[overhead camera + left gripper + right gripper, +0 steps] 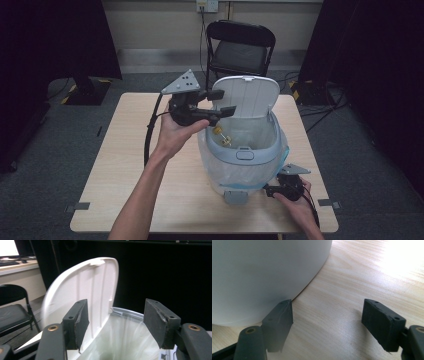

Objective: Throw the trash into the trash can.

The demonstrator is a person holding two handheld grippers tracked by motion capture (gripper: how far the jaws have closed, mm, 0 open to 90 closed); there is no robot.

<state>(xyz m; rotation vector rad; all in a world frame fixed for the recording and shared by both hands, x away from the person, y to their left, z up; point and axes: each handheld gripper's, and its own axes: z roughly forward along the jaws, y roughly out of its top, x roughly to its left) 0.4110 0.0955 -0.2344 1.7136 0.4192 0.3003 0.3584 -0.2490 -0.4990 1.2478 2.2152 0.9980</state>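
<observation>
Pale wooden table with rounded corners carries a white plastic pedal bin near its right half; the bin's ribbed lid stands upright, and a thin translucent liner bag blurs the inside. Small yellowish objects lie within, too small to identify. The left gripper hovers over the bin's rim, jaws apart, nothing between them. The right gripper, partly hidden behind the bin's base, rests at table level, jaws spread and empty, one pad just beside the smooth wall.
</observation>
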